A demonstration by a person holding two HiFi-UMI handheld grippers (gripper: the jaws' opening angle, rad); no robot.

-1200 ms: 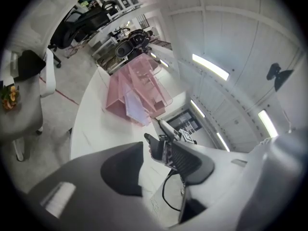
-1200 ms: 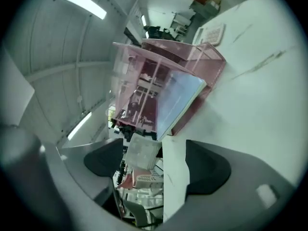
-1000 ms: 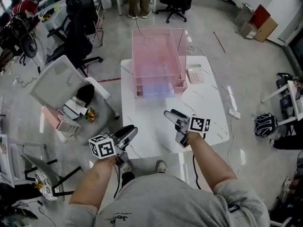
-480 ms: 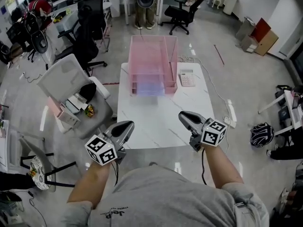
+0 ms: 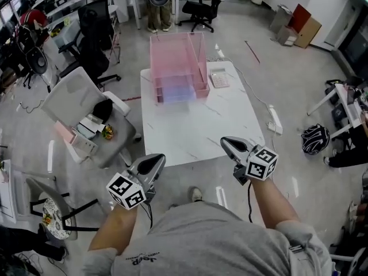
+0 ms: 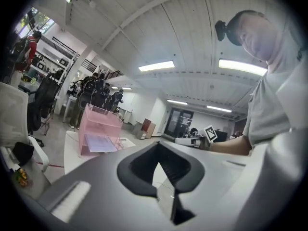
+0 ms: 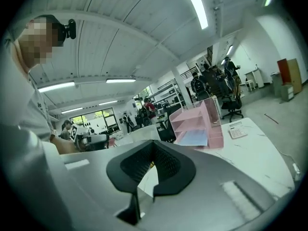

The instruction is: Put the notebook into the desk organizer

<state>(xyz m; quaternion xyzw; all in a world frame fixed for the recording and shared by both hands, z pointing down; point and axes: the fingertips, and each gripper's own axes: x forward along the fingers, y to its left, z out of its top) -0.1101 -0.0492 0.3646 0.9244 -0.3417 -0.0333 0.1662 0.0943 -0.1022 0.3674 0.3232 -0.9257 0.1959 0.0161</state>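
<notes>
The pink desk organizer (image 5: 175,62) stands at the far end of the white table (image 5: 195,131). A pale blue notebook (image 5: 175,91) lies in its lowest tray, sticking out a little at the front. My left gripper (image 5: 157,160) hovers at the table's near left corner, shut and empty. Just past the near right edge, my right gripper (image 5: 226,142) is shut and empty too. The left gripper view shows the organizer (image 6: 98,129) and notebook (image 6: 100,142) far off beyond the shut jaws. The right gripper view shows the organizer (image 7: 199,124) and notebook (image 7: 195,137) the same way.
A calculator (image 5: 218,78) lies right of the organizer. A grey office chair (image 5: 86,105) with clutter on its seat stands left of the table. A power strip (image 5: 274,119) and a dark bag (image 5: 315,138) lie on the floor at the right. A person (image 5: 158,2) stands behind the table.
Both grippers went from open to shut and drew back from over the table to its near edge. The view has backed away from the organizer.
</notes>
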